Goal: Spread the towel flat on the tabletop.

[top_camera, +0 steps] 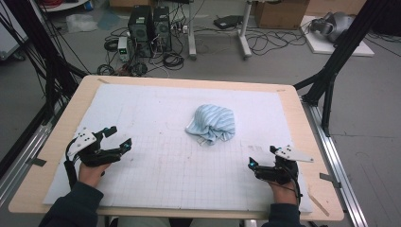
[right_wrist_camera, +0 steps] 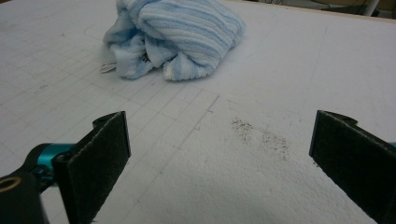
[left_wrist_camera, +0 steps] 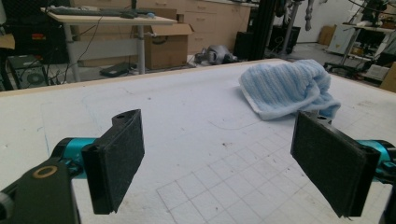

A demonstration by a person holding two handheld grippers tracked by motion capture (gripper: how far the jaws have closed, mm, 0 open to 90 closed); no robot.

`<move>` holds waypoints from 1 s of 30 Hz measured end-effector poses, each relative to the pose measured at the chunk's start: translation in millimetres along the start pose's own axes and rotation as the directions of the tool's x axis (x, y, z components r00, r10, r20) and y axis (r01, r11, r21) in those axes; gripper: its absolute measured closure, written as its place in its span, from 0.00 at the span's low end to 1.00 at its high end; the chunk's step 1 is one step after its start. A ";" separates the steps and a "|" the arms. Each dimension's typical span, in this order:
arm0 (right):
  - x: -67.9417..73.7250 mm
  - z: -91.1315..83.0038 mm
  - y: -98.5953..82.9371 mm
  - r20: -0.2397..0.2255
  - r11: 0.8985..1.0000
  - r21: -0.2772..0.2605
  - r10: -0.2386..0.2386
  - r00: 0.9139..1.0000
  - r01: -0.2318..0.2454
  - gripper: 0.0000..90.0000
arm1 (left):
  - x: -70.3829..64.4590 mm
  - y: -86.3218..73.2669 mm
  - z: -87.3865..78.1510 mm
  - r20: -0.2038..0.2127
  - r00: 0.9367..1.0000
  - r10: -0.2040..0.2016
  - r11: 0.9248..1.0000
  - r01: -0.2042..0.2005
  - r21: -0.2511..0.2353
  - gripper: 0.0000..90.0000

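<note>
1. A crumpled towel, light blue with paler stripes, lay bunched in a heap on the white mat, a little right of the middle of the high view.
2. The mat carried a faint printed grid and covered most of the wooden table, whose bare edge showed around it.
3. The left gripper sat at the lower left of the high view, held in a hand with a dark sleeve, and its jaws stood spread apart with nothing between them.
4. In the left gripper view the towel appeared at the upper right, beyond the right-hand jaw and well apart from both pads.
5. The right gripper sat at the lower right of the high view, released as well, its jaws wide and empty.
6. In the right gripper view the towel lay at the upper middle, well ahead of the jaws, with a small white tag poking out at its left edge.
7. A patch of dark specks marked the mat between the right gripper's jaws.
8. Both grippers were well apart from the towel and touched nothing.
</note>
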State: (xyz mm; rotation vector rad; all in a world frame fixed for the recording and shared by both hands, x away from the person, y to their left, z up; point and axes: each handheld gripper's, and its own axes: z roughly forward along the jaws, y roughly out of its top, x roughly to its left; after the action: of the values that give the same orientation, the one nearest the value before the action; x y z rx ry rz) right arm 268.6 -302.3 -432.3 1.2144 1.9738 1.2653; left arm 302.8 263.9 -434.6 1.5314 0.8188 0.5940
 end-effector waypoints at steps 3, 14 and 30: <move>0.7 0.3 0.2 -0.002 1.000 0.006 -0.005 1.000 0.005 0.05 | -0.1 -0.2 0.3 0.000 1.000 0.001 1.000 -0.001 0.000 0.20; -1.7 4.7 1.7 -0.024 0.999 0.010 0.048 0.999 -0.048 0.05 | 0.5 -0.8 1.9 -0.013 1.000 -0.006 1.000 0.005 -0.006 0.20; 21.7 12.2 6.8 -0.121 0.999 0.048 -0.015 0.993 0.021 0.06 | -1.8 0.9 -1.8 0.004 1.000 0.003 1.000 -0.003 -0.009 0.19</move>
State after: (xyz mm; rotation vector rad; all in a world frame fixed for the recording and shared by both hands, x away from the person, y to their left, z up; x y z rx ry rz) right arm 270.4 -276.7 -430.5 1.1650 2.1086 1.3162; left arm 300.5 263.6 -433.3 1.5255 0.8095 0.5957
